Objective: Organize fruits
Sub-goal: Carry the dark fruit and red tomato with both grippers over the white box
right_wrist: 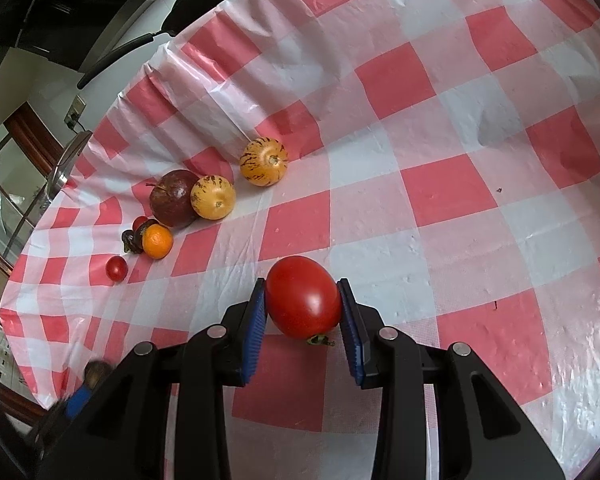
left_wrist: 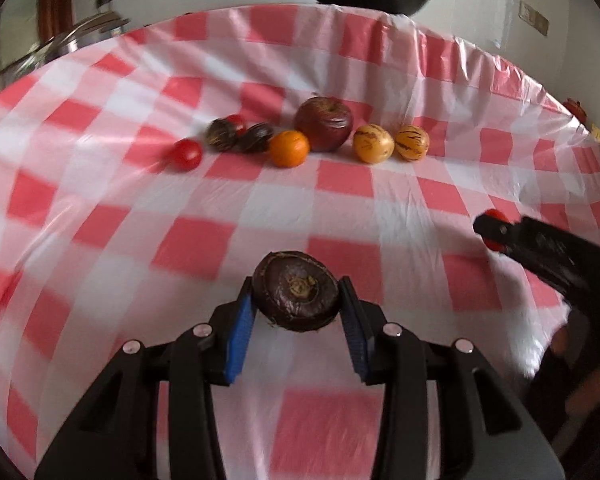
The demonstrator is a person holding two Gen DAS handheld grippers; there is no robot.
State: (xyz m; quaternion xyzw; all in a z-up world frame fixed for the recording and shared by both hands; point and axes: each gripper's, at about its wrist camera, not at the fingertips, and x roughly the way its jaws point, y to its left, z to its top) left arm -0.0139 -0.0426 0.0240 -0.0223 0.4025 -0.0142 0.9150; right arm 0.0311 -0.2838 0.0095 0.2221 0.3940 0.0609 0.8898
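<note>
Grippers over the checked table [right_wrist: 440,128] each clamp a fruit, the left gripper [left_wrist: 296,300] a dark mangosteen [left_wrist: 295,291], the right gripper [right_wrist: 303,304] a tomato [right_wrist: 302,296], with apple [left_wrist: 323,123], orange [left_wrist: 289,148] and others rowed at the far edge.

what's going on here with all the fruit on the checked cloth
A person is sorting fruit with two handheld grippers. The left gripper is clamped on a dark brown round fruit, and the right gripper grips a large red tomato. The other fruits, among them a dark red apple and a small orange, sit in a row on the red-and-white checked tablecloth.
</note>
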